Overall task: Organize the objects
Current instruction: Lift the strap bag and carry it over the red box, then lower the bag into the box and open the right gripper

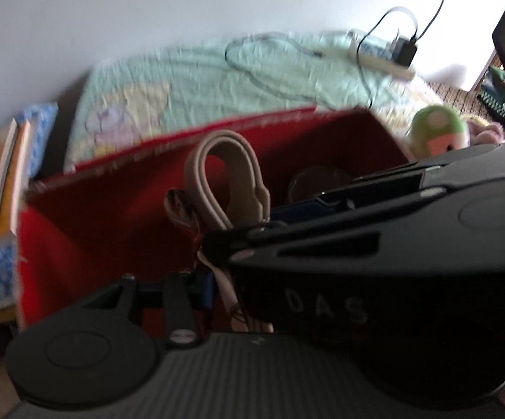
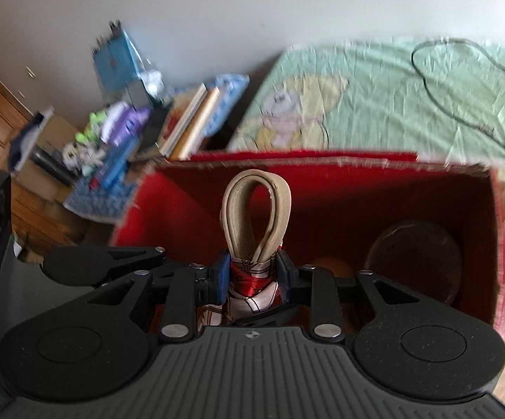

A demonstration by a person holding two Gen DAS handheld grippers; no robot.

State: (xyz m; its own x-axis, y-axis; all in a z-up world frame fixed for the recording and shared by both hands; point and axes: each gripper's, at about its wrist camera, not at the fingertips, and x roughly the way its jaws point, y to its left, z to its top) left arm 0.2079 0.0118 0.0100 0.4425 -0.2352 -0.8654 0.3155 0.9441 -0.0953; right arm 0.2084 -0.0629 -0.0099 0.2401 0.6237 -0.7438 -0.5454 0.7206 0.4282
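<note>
Bed (image 2: 374, 104) with cable (image 2: 462, 97), red box (image 2: 322, 188)

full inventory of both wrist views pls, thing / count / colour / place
box: 1, red, open top, in front of the bed
strap loop: 1, beige, upright over the box, held at its base
scarf: 1, red and white, wrapped at the strap's base
round object: 1, dark, inside the box, right side; too blurred to identify
bed cover: 1, pale green with cartoon print, behind the box
cable: 1, dark, lying on the cover
power strip: 1, white, black adapter plugged in, far end of bed
mushroom plush: 1, green, right of the box
books: a few, stacked, left of the bed
right gripper: 1, black, fingers shut on the scarf
left gripper: 1, black, mostly hidden
</note>
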